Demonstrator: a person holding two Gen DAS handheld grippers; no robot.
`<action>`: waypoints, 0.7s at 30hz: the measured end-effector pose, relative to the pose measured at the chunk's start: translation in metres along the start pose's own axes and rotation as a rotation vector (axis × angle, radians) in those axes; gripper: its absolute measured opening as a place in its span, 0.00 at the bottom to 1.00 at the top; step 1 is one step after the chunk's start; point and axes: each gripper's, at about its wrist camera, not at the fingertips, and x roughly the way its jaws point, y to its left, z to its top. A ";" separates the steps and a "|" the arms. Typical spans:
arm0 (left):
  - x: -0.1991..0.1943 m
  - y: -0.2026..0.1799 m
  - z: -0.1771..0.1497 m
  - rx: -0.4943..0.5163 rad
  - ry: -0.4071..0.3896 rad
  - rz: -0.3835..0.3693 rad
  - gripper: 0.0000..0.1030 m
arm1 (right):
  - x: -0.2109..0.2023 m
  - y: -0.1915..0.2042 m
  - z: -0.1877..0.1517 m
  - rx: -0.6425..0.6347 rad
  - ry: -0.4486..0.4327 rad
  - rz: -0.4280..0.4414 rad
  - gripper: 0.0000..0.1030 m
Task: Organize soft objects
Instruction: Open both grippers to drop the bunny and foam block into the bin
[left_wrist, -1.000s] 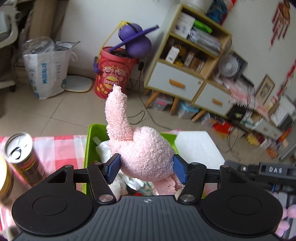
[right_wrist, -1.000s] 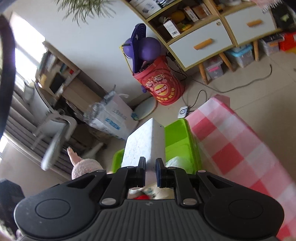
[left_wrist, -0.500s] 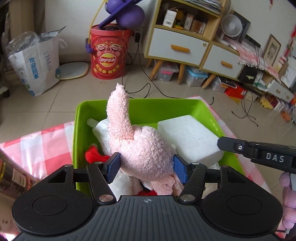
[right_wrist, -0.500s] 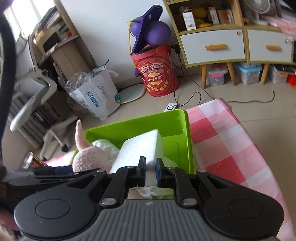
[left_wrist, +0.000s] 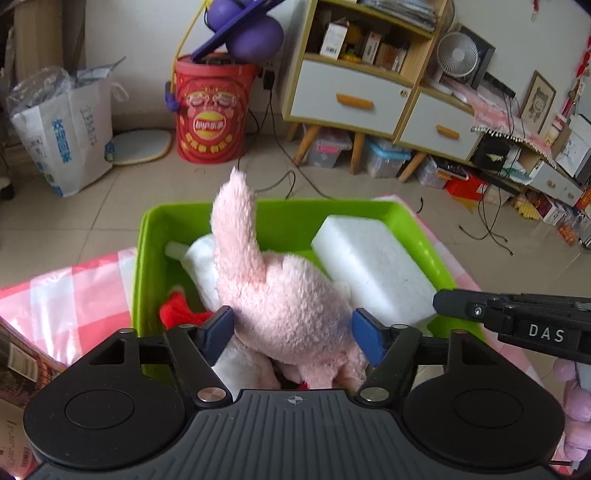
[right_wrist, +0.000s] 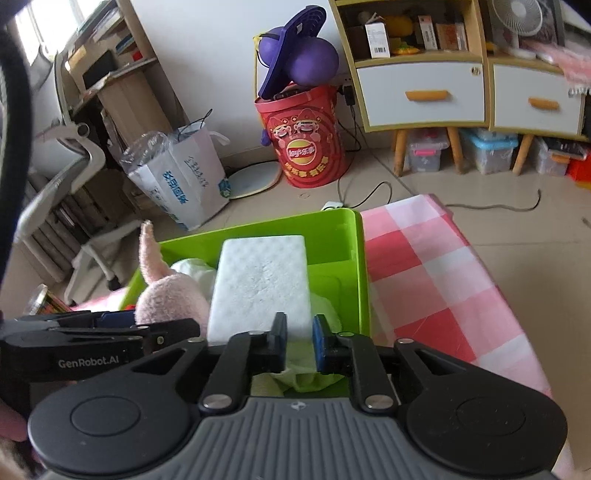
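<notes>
Pink plush toy (left_wrist: 291, 306) clamped by left gripper (left_wrist: 291, 328); right gripper (right_wrist: 299, 343) pinches foam block (right_wrist: 260, 284) over green bin (right_wrist: 360, 258). Recommend lowering fully before release.

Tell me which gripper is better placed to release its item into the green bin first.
Probably the right gripper: its foam block already lies low inside the bin, over the other contents. The left gripper holds the pink plush higher, its ear above the rim.
</notes>
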 end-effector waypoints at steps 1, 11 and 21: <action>-0.004 0.000 0.001 0.000 -0.014 -0.001 0.77 | -0.003 -0.001 0.001 0.004 0.003 0.002 0.00; -0.043 -0.012 0.006 0.000 -0.073 0.023 0.85 | -0.042 -0.009 0.000 0.026 -0.015 -0.021 0.27; -0.093 -0.017 -0.005 -0.041 -0.115 0.021 0.95 | -0.099 -0.018 -0.011 0.039 -0.034 -0.050 0.39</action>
